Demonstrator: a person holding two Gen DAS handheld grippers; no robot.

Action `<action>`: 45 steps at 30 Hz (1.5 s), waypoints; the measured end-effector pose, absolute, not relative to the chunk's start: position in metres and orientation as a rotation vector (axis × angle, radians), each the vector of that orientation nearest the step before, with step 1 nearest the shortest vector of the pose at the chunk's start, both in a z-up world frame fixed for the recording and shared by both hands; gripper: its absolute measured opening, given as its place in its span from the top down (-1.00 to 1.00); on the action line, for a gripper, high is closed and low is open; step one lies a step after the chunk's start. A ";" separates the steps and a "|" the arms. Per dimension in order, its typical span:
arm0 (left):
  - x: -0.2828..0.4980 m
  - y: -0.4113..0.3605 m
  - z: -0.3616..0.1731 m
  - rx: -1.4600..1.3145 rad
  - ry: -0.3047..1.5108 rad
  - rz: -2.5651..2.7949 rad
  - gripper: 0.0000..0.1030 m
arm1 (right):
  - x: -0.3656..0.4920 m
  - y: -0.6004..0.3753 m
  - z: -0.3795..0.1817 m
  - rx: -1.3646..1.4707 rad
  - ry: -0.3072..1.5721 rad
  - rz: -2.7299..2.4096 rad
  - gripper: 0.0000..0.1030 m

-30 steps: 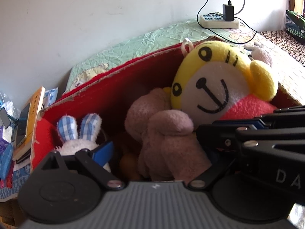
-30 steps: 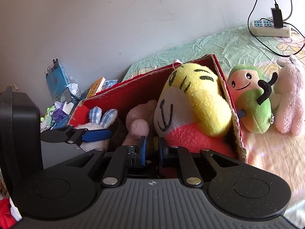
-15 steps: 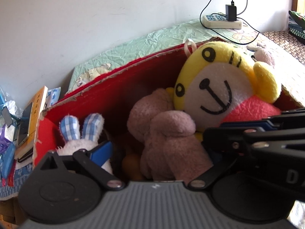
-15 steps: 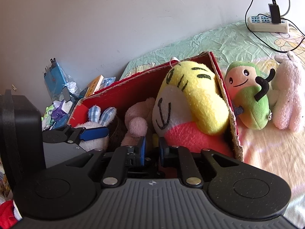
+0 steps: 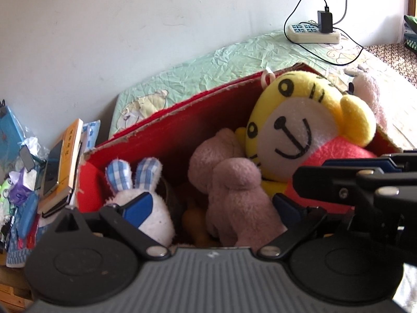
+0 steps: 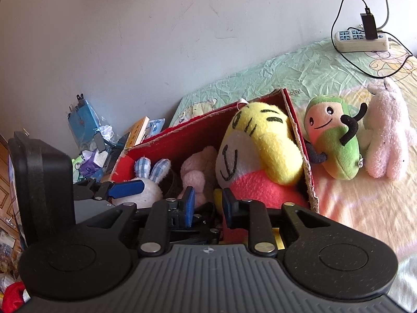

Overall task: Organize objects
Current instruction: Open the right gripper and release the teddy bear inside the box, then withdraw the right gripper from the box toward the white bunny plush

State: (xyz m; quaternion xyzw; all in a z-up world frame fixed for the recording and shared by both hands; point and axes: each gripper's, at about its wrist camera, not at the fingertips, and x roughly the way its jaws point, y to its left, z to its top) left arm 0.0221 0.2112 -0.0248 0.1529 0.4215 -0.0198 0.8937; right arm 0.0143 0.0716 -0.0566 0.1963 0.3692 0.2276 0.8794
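A red cardboard box [image 5: 182,120] [image 6: 299,135] on the bed holds a big yellow tiger plush [image 5: 299,120] [image 6: 263,140], a pink-brown plush [image 5: 234,195] [image 6: 195,172] and a white bunny with blue checked ears [image 5: 156,208] [image 6: 148,182]. My left gripper [image 5: 212,206] stands wide open over the box. The pink-brown plush lies between its pads, and the left pad lies over the bunny. My right gripper [image 6: 207,206] hangs at the box's near edge beside the tiger's red body. Its jaws are opening, with nothing pressed between them.
Outside the box on the right lie a green and pink plush [image 6: 333,143] and a pale pink rabbit [image 6: 388,135]. A power strip with cables [image 6: 362,41] sits by the wall. Books and clutter [image 5: 62,167] are stacked left of the box.
My right gripper's jaws have parted from shut. The left jaws have spread a little wider. Both hands have stayed in place, and the toys have not moved.
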 end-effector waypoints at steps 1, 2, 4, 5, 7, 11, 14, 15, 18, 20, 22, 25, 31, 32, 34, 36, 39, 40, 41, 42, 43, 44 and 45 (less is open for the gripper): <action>0.021 0.212 -0.024 0.309 0.878 -0.040 -0.91 | 0.013 0.071 -0.056 0.409 0.767 0.474 0.45; 0.019 0.213 -0.023 0.301 0.882 -0.039 -0.91 | 0.012 0.071 -0.055 0.410 0.764 0.474 0.42; 0.016 0.215 -0.021 0.289 0.891 -0.038 -0.91 | 0.009 0.071 -0.054 0.408 0.758 0.476 0.34; 0.015 0.215 -0.020 0.286 0.897 -0.036 -0.91 | 0.008 0.071 -0.053 0.408 0.754 0.475 0.31; 0.012 0.214 -0.020 0.286 0.904 -0.029 -0.91 | 0.006 0.070 -0.052 0.412 0.747 0.472 0.28; 0.007 0.216 -0.016 0.283 0.912 -0.023 -0.91 | 0.002 0.067 -0.050 0.425 0.744 0.470 0.28; 0.003 0.217 -0.013 0.274 0.915 -0.022 -0.91 | -0.002 0.066 -0.048 0.423 0.743 0.470 0.28; 0.002 0.217 -0.012 0.270 0.917 -0.022 -0.91 | -0.003 0.066 -0.048 0.423 0.742 0.471 0.28; -0.003 0.216 -0.009 0.263 0.916 -0.021 -0.91 | -0.008 0.066 -0.047 0.423 0.742 0.473 0.28; -0.007 0.216 -0.007 0.260 0.910 -0.024 -0.91 | -0.010 0.066 -0.045 0.418 0.740 0.472 0.28; -0.010 0.216 -0.005 0.260 0.905 -0.022 -0.91 | -0.013 0.064 -0.045 0.420 0.736 0.470 0.28; -0.013 0.216 -0.004 0.255 0.907 -0.010 -0.91 | -0.016 0.061 -0.045 0.426 0.736 0.470 0.28; -0.018 0.214 0.003 0.253 0.899 0.027 -0.91 | -0.016 0.055 -0.042 0.443 0.735 0.508 0.28; -0.019 0.213 0.006 0.249 0.895 0.034 -0.91 | -0.015 0.054 -0.041 0.443 0.733 0.519 0.28; -0.019 0.211 0.010 0.242 0.888 0.050 -0.91 | -0.013 0.051 -0.039 0.444 0.730 0.546 0.28; -0.020 0.206 0.013 0.234 0.889 0.060 -0.91 | -0.013 0.046 -0.037 0.446 0.732 0.570 0.28; -0.021 0.195 0.019 0.236 0.875 0.064 -0.91 | -0.012 0.031 -0.033 0.466 0.719 0.598 0.28; -0.021 0.190 0.021 0.233 0.872 0.062 -0.91 | -0.012 0.026 -0.032 0.471 0.715 0.606 0.28; -0.021 0.186 0.024 0.226 0.869 0.058 -0.91 | -0.012 0.020 -0.031 0.472 0.712 0.611 0.28; -0.020 0.180 0.026 0.221 0.866 0.052 -0.91 | -0.011 0.013 -0.030 0.471 0.709 0.612 0.28; -0.019 0.174 0.028 0.218 0.862 0.046 -0.91 | -0.012 0.006 -0.028 0.471 0.704 0.614 0.28; -0.019 0.168 0.030 0.219 0.857 0.042 -0.91 | -0.012 -0.001 -0.028 0.473 0.700 0.614 0.28; -0.018 0.160 0.032 0.221 0.850 0.037 -0.91 | -0.011 -0.009 -0.027 0.479 0.698 0.611 0.28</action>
